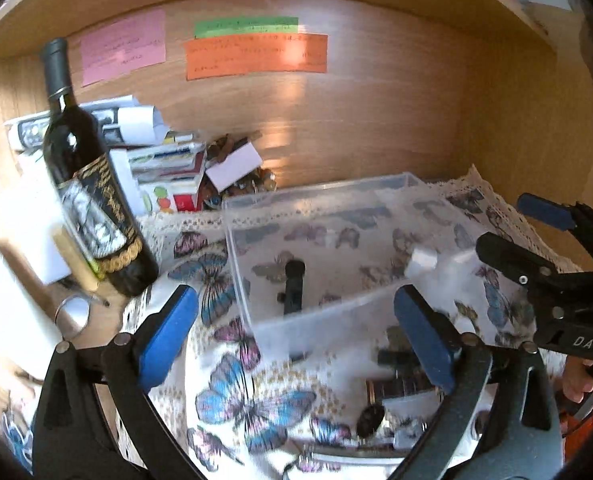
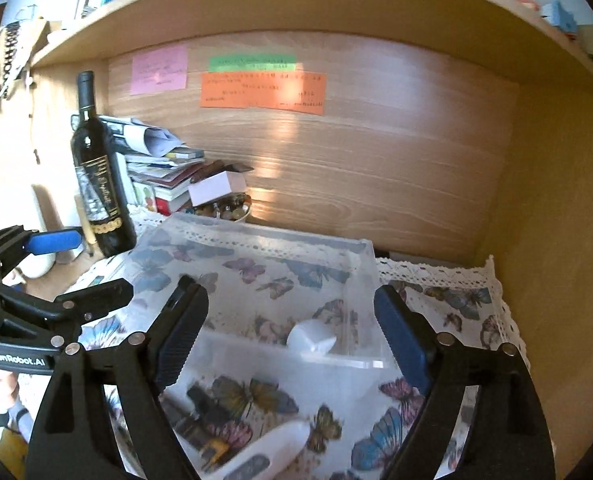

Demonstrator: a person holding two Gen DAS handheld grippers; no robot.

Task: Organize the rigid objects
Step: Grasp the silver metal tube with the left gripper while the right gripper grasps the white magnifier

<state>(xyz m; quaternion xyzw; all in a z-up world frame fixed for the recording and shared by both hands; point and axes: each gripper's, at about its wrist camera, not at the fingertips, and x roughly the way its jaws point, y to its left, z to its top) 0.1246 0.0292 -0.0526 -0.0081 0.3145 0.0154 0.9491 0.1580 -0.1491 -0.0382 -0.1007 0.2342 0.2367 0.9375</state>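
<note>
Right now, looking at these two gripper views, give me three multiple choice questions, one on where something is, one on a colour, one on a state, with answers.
1. Where does the wine bottle stand?
A. Left of the clear plastic bin
B. Inside the bin
C. On the upper shelf

2. What colour is the widest paper note on the back panel?
A. Pink
B. Green
C. Orange

3. How is the left gripper?
A. Shut on the bottle
B. Open, holding nothing
C. Shut on the bin's rim

Answers: 1 A, the bottle is upright beside the bin's left side. 2 C, the orange sheet spans widest. 3 B, its jaws stand apart with nothing pressed between the pads.
</note>
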